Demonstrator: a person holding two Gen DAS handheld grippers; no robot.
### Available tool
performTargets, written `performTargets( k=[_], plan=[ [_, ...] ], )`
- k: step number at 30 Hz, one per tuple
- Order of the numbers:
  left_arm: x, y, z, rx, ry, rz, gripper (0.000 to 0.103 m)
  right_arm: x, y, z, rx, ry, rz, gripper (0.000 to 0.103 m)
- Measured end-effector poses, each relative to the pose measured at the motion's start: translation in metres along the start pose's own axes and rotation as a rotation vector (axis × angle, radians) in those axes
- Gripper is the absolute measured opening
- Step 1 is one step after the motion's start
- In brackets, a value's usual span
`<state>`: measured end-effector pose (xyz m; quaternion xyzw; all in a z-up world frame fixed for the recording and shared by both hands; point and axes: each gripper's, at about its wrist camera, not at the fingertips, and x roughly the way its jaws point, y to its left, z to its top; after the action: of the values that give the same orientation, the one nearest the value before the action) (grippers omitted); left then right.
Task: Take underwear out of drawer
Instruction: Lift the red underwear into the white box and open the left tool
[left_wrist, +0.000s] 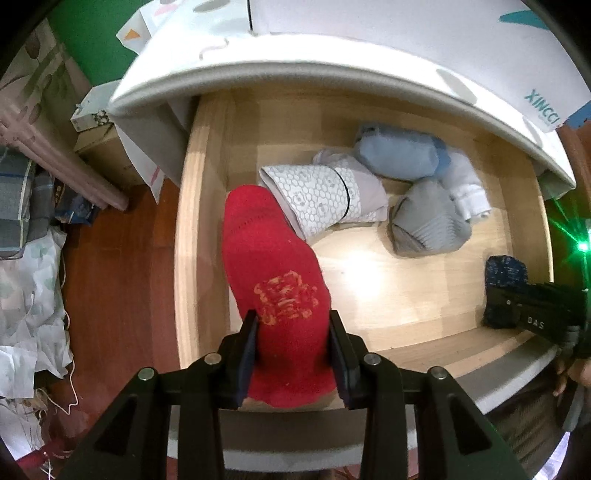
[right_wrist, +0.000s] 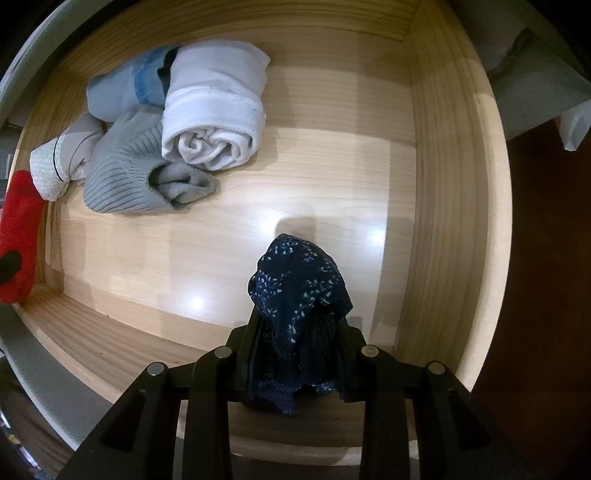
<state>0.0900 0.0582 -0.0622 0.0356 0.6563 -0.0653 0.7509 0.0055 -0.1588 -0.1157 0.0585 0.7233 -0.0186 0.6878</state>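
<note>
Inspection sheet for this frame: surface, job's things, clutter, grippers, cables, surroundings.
Surface: open wooden drawer, floor mostly bare.
Job's things: red garment in the left gripper; navy patterned garment in the right gripper.
Clutter: white roll, grey knit roll, light blue bundle, honeycomb-print piece, clustered at the back.
Grippers: left gripper clamps red; right gripper clamps navy.
Cables: thin white cord on the floor.
Surroundings: white cabinet top, reddish wood floor, bedding piles.

Probably a home bedroom: wooden clothes drawer (left_wrist: 192, 206), rumpled bedding (left_wrist: 33, 288).
</note>
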Motion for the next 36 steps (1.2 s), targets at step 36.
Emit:
performTargets(
  k=[36],
  plan=[
    [-0.221, -0.004, 0.052, 0.140, -0.432, -0.005, 0.036, 0.000, -0.005, 0.004, 0.010, -0.002, -0.004, 0.029]
  ],
)
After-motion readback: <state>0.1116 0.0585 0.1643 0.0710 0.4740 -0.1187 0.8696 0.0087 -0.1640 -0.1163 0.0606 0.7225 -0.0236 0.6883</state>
